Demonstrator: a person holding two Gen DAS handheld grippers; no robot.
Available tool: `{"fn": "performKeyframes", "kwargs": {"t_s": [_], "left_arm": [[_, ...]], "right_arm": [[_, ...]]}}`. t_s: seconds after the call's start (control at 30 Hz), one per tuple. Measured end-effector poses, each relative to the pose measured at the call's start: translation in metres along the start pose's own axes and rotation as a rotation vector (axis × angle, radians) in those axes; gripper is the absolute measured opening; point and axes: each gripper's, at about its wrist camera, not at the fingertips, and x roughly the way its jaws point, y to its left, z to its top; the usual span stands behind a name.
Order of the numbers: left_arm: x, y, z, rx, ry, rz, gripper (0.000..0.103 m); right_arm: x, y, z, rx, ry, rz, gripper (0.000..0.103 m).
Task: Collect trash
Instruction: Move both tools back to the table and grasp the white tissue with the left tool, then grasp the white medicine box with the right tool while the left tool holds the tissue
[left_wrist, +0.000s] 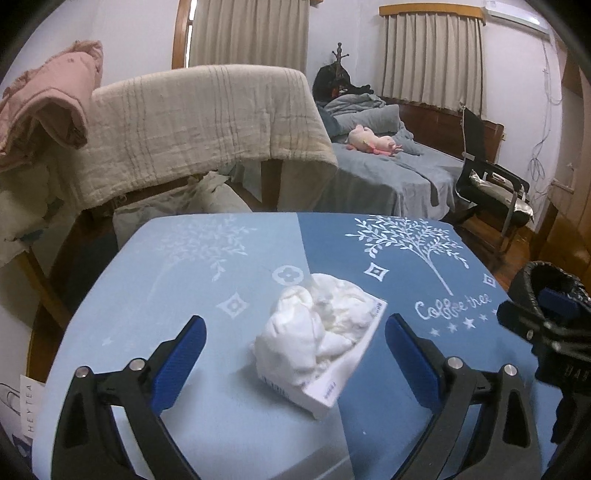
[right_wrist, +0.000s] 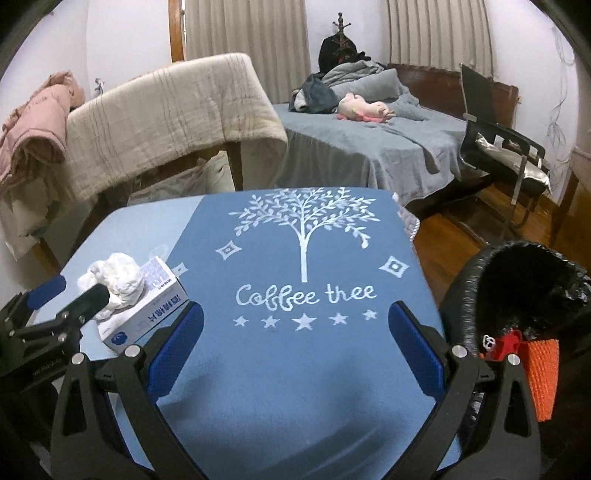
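From the left wrist view, the left tool (left_wrist: 295, 332) is released, its blue-padded fingers (left_wrist: 183, 363) spread wide to either side of a crumpled white tissue wad (left_wrist: 314, 325), touching neither it nor the small tissue box (left_wrist: 343, 373) it rests on. Box and wad sit at about 6 o'clock from the bench's middle, on the pale-blue half of the bench (left_wrist: 177, 288), just left of the seam with the darker half. At 3 o'clock in that view the right tool shows as a dark shape by a black-lined trash bin (left_wrist: 546, 273). From the right wrist view, the wad (right_wrist: 118, 280) and box (right_wrist: 147, 310) lie at 9 o'clock, with one finger of the left tool just in front of them. The right tool (right_wrist: 295, 328) is also released, fingers apart and holding nothing, hovering over the "Coffee tree" print (right_wrist: 304, 295). The bin (right_wrist: 517, 291) stands at 3 o'clock beside the bench edge, with an orange mesh piece (right_wrist: 543, 376) below it.
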Motion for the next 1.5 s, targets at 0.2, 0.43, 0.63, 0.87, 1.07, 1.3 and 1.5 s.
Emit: {"fn": "performKeyframes", "kwargs": {"t_s": [0.2, 0.43, 0.63, 0.87, 1.07, 1.3, 1.5], "left_arm": [[0.019, 0.001, 0.001, -0.006, 0.036, -0.034, 0.092], [0.029, 0.002, 0.002, -0.017, 0.071, -0.104, 0.065], [0.025, 0.002, 0.002, -0.014, 0.055, -0.128, 0.046], [0.005, 0.018, 0.006, -0.058, 0.012, -0.108, 0.044], [-0.010, 0.049, -0.002, -0.084, 0.019, -0.037, 0.043], [-0.016, 0.088, -0.021, -0.104, 0.065, 0.043, 0.043], [-0.019, 0.105, -0.027, -0.125, 0.065, 0.068, 0.043]], "right_arm": [[0.017, 0.004, 0.001, -0.014, 0.026, -0.001, 0.097], [0.026, 0.010, 0.000, -0.024, 0.043, 0.008, 0.097], [0.025, 0.013, 0.001, -0.026, 0.042, 0.011, 0.097], [0.018, 0.019, 0.003, -0.022, 0.029, 0.017, 0.097], [0.013, 0.039, 0.001, -0.033, 0.027, 0.053, 0.097], [0.016, 0.081, -0.009, -0.070, 0.057, 0.121, 0.097], [0.022, 0.115, -0.018, -0.117, 0.080, 0.161, 0.097]]}}
